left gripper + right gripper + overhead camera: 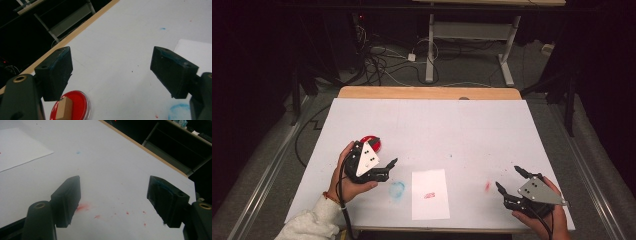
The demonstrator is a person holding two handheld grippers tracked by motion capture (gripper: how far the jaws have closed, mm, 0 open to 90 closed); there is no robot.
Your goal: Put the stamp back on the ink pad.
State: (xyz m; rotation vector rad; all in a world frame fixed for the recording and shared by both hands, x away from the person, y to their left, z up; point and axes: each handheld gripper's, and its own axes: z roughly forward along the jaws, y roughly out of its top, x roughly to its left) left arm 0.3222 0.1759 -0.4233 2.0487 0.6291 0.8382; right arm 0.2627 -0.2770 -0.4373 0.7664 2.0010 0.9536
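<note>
**Stamp's in the ink pad, nothing picked up yet**

So the wooden stamp is sitting in the red ink pad, just beside the left gripper, more under its left jaw than between the two. My guess is the step in hand is grabbing that stamp, so I'd swing the gripper over until the block sits centred in the gap, drop straight down, and squeeze its flat sides so it lifts without tipping. Then it goes to the white paper near the front edge of the table, which already has a red mark.

Left gripper is spread wide and holds nothing. Right gripper is wide open too, hovering empty over some red smudges.
</note>
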